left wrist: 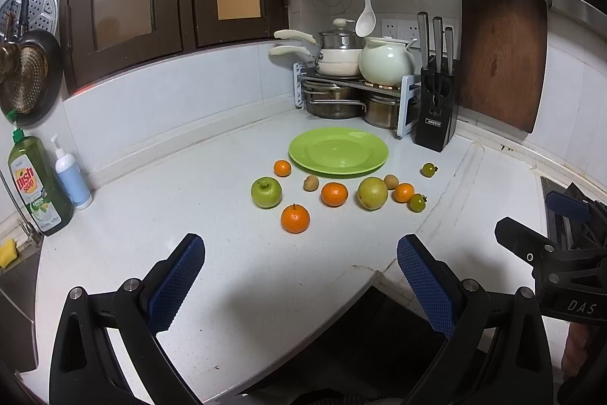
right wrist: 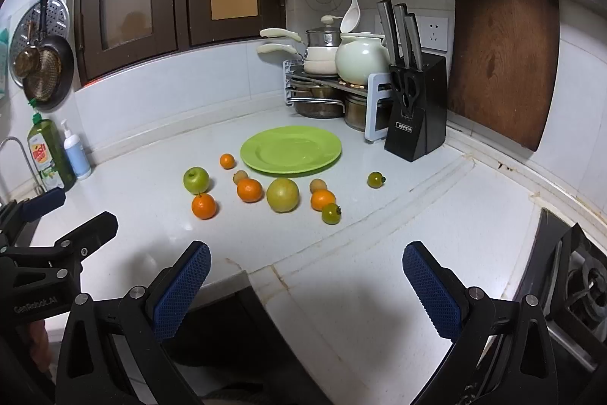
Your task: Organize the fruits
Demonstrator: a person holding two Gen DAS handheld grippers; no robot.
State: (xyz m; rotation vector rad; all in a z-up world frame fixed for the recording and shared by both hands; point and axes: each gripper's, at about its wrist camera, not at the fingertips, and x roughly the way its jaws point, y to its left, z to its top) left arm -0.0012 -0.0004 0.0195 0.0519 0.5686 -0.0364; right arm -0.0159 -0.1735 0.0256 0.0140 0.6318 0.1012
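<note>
An empty green plate (left wrist: pixel 338 151) (right wrist: pixel 291 149) sits on the white counter. In front of it lie a green apple (left wrist: pixel 266 192) (right wrist: pixel 196 179), a yellow-green apple (left wrist: pixel 372 193) (right wrist: pixel 282 194), several oranges, one nearest (left wrist: pixel 295 219) (right wrist: pixel 204 206), two small brown fruits (left wrist: pixel 311 183) and two small green tomatoes (left wrist: pixel 417 202) (right wrist: pixel 331 213). My left gripper (left wrist: pixel 299 253) is open and empty, well short of the fruit. My right gripper (right wrist: pixel 305 264) is open and empty, also short of the fruit; it shows in the left wrist view (left wrist: pixel 561 245).
A black knife block (left wrist: pixel 436 112) (right wrist: pixel 415 109), a pot rack (left wrist: pixel 353 90) and a wooden cutting board (left wrist: pixel 500 55) stand at the back. Dish soap (left wrist: pixel 38 181) and a pump bottle (left wrist: pixel 72 173) stand left. A gas stove (right wrist: pixel 580 283) is at the right. The counter edge is near me.
</note>
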